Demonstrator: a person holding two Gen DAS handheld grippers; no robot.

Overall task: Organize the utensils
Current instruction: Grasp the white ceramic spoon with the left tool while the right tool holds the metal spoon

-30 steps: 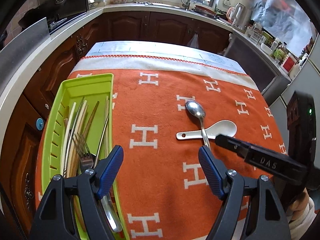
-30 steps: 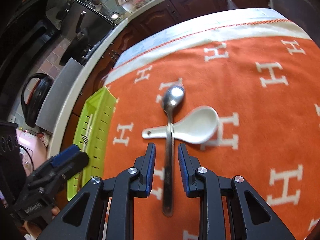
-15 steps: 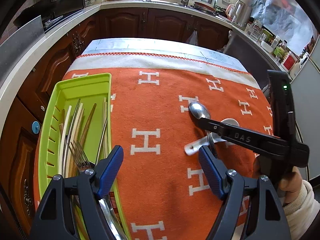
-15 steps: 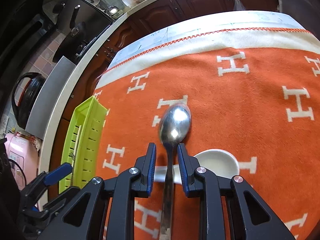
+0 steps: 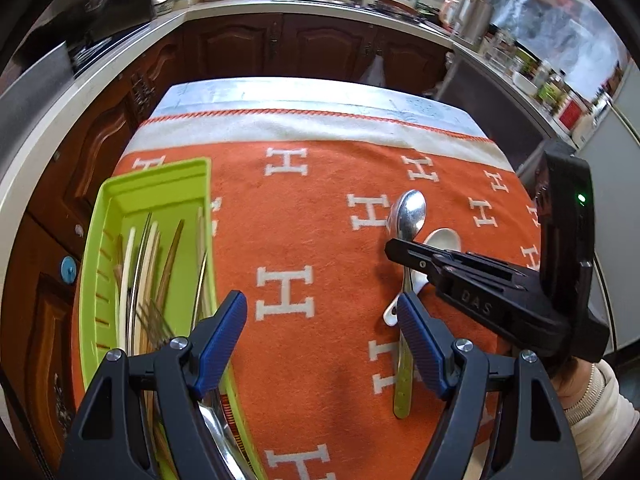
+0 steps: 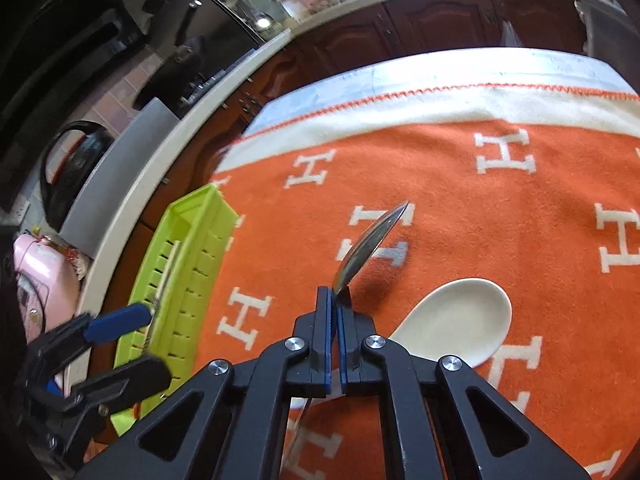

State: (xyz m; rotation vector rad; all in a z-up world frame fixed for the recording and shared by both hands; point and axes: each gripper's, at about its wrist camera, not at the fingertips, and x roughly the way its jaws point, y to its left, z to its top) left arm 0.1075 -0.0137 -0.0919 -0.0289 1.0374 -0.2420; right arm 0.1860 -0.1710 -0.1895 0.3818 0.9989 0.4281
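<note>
My right gripper (image 6: pixel 335 300) is shut on the neck of a metal spoon (image 6: pixel 370 246), whose bowl is turned on edge above the orange cloth. In the left wrist view the right gripper (image 5: pixel 394 245) crosses the metal spoon (image 5: pixel 409 216) just below its bowl. A white ceramic spoon (image 6: pixel 456 318) lies on the cloth under and to the right of it, and shows in the left wrist view (image 5: pixel 440 240). My left gripper (image 5: pixel 320 332) is open and empty beside a green utensil tray (image 5: pixel 160 184) that holds a fork, chopsticks and other utensils.
The table is covered by an orange blanket with white H marks (image 5: pixel 288 240). The green tray (image 6: pixel 188 256) sits at its left edge. Dark wood cabinets and a counter (image 5: pixel 280 44) run behind and to the left of the table.
My right gripper slid forward along the metal spoon's handle and shut on its neck. The spoon's bowl has turned onto its edge. My left gripper stayed open.
</note>
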